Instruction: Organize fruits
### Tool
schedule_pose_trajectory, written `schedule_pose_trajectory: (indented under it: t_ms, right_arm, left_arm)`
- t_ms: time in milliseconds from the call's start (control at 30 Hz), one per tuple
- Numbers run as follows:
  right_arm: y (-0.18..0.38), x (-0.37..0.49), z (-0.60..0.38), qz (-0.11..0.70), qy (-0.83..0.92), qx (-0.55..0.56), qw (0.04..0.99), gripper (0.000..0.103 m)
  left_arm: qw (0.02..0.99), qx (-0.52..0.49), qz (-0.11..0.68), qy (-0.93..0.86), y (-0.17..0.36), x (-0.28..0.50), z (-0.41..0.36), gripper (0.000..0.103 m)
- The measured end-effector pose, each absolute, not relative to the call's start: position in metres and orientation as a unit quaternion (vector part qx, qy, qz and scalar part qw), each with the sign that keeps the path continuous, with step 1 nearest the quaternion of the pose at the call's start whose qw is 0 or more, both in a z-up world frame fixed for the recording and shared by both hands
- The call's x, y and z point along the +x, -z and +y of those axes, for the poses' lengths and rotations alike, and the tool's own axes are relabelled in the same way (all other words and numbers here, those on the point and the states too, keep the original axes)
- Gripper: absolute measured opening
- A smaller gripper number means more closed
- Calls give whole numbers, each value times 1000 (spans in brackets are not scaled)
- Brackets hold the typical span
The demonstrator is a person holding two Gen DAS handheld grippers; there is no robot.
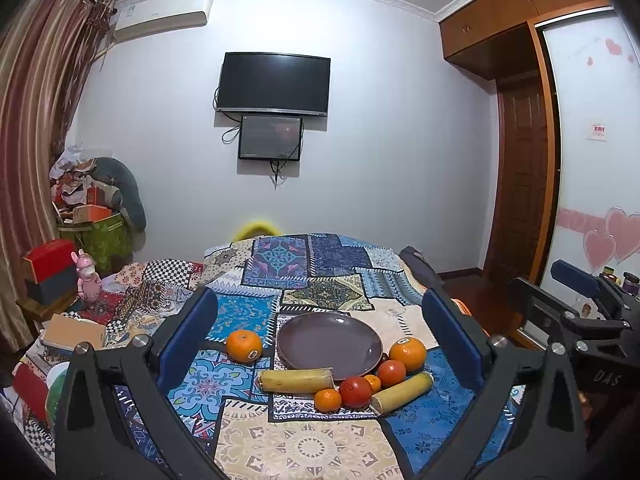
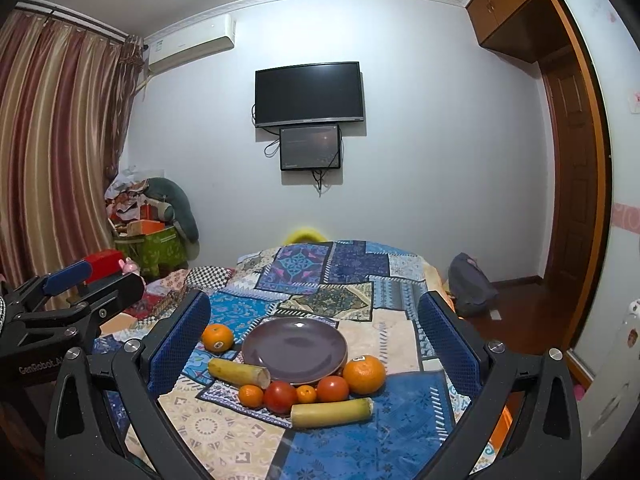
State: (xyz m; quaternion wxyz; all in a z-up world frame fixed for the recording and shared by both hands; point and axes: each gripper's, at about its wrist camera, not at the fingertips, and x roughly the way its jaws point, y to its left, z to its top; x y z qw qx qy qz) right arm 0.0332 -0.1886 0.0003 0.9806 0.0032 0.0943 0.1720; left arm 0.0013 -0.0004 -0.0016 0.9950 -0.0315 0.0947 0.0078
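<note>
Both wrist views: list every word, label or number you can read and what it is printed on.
"GenRobot.AI": side of the left gripper body, last letters cut off.
"DAS": body of the right gripper.
Sticker on the left orange: too small.
Sticker on the right orange: too small.
Red sign on the wardrobe door: blurred.
Air conditioner label: unreadable.

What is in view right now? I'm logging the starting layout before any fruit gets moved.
plate: 1, purple-grey, mid-cloth, nothing on it
large oranges: 2, orange, stickered, one at each side of the plate
small mandarins: 2, orange, in front of the plate
tomatoes: 2, red, between the mandarins
cut stalks: 2, yellow, in front of the plate
patchwork cloth: 1, blue and cream, under everything
TV: 1, black, on the wall
left gripper: open, holding nothing
right gripper: open, holding nothing
</note>
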Motion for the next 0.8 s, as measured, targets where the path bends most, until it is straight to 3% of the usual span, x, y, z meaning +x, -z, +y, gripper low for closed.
schedule_pose_trajectory:
  t_ms: [800]
  right_arm:
    - [0, 34, -189, 95, -175, 7, 980, 103]
  left_arm:
    - [995, -26, 93, -10, -1, 1, -4, 103]
